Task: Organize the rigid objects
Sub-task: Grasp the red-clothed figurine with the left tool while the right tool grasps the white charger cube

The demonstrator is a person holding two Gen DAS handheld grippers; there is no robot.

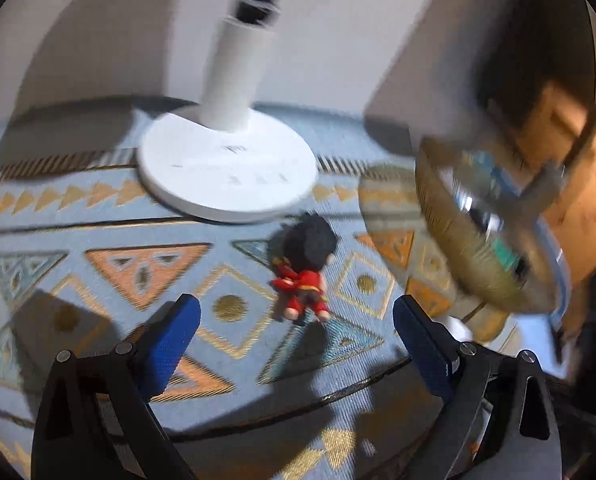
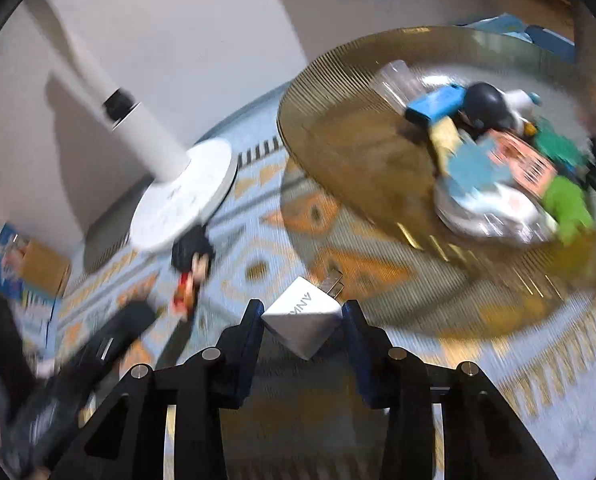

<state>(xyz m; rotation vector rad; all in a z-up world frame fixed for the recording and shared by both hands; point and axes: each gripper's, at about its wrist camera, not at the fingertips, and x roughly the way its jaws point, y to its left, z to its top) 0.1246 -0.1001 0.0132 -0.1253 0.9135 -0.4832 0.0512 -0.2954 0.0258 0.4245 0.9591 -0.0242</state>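
A small figurine (image 1: 304, 268) with black hair and red clothes lies on the patterned cloth, just beyond my left gripper (image 1: 295, 314). That gripper is open, its blue pads wide apart and holding nothing. In the right wrist view the same figurine (image 2: 191, 268) lies near the white stand's base. My right gripper (image 2: 304, 318) is shut on a white charger plug (image 2: 304, 324), whose metal prongs point away towards the gold wire basket (image 2: 338, 148). The basket holds several small toys and boxes.
A white stand with a round base (image 1: 225, 168) rises at the back, seen again as the round base (image 2: 181, 204) in the right wrist view. The gold basket (image 1: 478, 248) is at the left gripper's right. A blurred dark shape (image 2: 109, 344) and a colourful box (image 2: 13, 264) lie far left.
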